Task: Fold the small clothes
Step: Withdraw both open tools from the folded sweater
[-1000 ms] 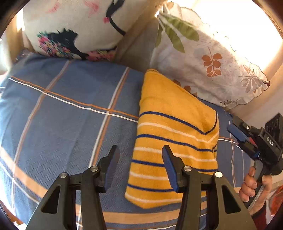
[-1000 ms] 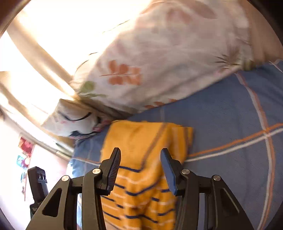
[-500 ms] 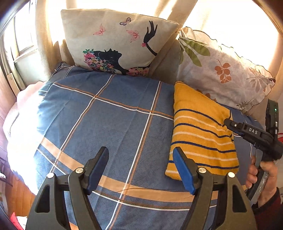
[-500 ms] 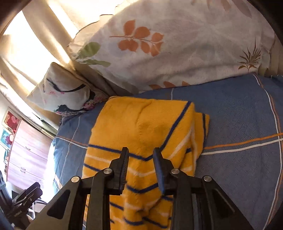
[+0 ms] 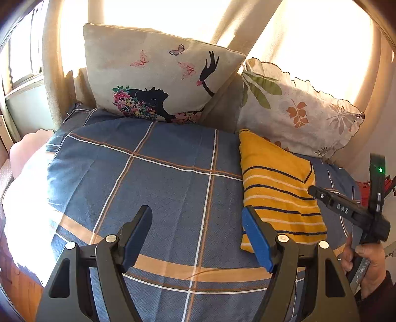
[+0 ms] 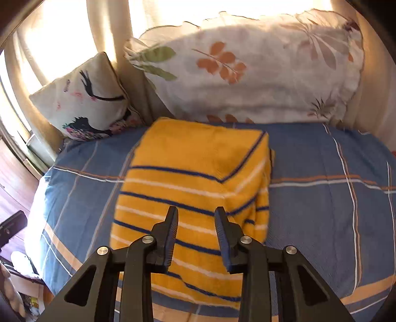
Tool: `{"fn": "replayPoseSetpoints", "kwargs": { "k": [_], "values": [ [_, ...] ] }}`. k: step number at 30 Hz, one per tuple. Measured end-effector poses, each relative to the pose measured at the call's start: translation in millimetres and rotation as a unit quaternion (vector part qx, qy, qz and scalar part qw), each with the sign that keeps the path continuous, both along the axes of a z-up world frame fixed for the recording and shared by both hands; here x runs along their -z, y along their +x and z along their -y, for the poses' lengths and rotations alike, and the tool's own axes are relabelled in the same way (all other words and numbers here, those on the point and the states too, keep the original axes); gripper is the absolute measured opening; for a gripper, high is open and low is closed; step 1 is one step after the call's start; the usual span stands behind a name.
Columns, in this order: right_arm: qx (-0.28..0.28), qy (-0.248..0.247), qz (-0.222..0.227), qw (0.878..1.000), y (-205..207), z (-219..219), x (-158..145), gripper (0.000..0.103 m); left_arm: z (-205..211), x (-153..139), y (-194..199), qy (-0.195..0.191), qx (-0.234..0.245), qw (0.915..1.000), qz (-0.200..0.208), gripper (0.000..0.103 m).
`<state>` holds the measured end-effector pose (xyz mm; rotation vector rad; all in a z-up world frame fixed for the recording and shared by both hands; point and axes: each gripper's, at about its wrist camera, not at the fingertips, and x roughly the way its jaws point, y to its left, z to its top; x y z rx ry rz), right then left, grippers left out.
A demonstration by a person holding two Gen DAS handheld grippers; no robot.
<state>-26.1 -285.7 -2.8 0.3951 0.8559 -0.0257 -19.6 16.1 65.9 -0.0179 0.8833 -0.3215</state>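
The left gripper has its two fingers spread wide apart, with nothing between them. It hangs over the blue bed cover. One finger has a blue pad on its inner side.

The right gripper has its two fingers a little apart, and they pinch nothing. It hovers over the near end of the yellow garment. From the left wrist view, the right gripper is a black tool marked "DAS", held in one hand at the right edge, and it has one small green light.

There is one piece of clothing. It is the yellow garment with dark blue and white stripes. It lies folded into one neat block on the bed cover, on the right side of the bed. Its far end almost reaches the leaf pillow, and I cannot tell if they touch.

The bed cover is blue with white and orange lines that cross each other.

There are two pillows at the back of the bed. One is the butterfly pillow, with a black lady's head, flowers and three butterflies. The other is the leaf pillow, white with orange and green leaves. They stand side by side. Both pillows also show in the right wrist view: the butterfly pillow to the left and the leaf pillow behind the garment.

Behind the pillows hang bright curtains with sun coming through.
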Motion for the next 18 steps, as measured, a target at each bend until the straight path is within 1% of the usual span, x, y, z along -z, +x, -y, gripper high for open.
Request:
{"fn": "replayPoseSetpoints", "kwargs": {
  "k": [2, 4, 6, 8, 9, 10, 13, 14, 15, 16, 17, 18],
  "values": [
    [-0.008, 0.008, 0.008, 1.0, 25, -8, -8, 0.033, -10, -7, -3, 0.004, 0.0, 0.9999, 0.011, 0.074],
    [-0.005, 0.023, 0.008, 1.0, 55, -11, -4, 0.033, -19, -12, -7, 0.015, -0.005, 0.9996, 0.025, 0.074],
    [0.005, 0.039, -0.017, 0.999, 82, -10, 10, 0.033, -30, -16, -12, 0.025, -0.012, 0.999, 0.036, 0.075],
    [0.013, 0.056, -0.063, 0.996, 109, -8, 36, 0.034, -40, -18, -16, 0.035, -0.02, 0.9982, 0.044, 0.076],
    [0.012, 0.066, -0.079, 0.995, 117, -6, 47, 0.035, -45, -19, -17, 0.038, -0.023, 0.9979, 0.047, 0.076],
    [0.012, 0.069, -0.071, 0.995, 119, -6, 48, 0.035, -50, -20, -19, 0.041, -0.027, 0.9976, 0.05, 0.077],
    [0.014, 0.028, -0.091, 0.995, 115, -16, 32, 0.036, -64, -22, -18, 0.038, -0.038, 0.997, 0.056, 0.078],
    [0.019, 0.02, -0.087, 0.996, 108, -20, 25, 0.041, -68, -22, -16, 0.032, -0.04, 0.9971, 0.055, 0.078],
    [0.02, 0.016, -0.076, 0.997, 99, -26, 18, 0.044, -71, -23, -15, 0.027, -0.043, 0.9972, 0.055, 0.078],
    [0.015, 0.015, -0.058, 0.998, 84, -34, 11, 0.044, -74, -23, -14, 0.023, -0.045, 0.9971, 0.057, 0.078],
    [0.011, 0.015, -0.047, 0.999, 73, -41, 7, 0.045, -76, -23, -13, 0.02, -0.045, 0.9972, 0.057, 0.078],
    [0.006, 0.014, -0.039, 0.999, 59, -50, 5, 0.048, -77, -22, -12, 0.017, -0.043, 0.9973, 0.057, 0.079]
  ]
}}
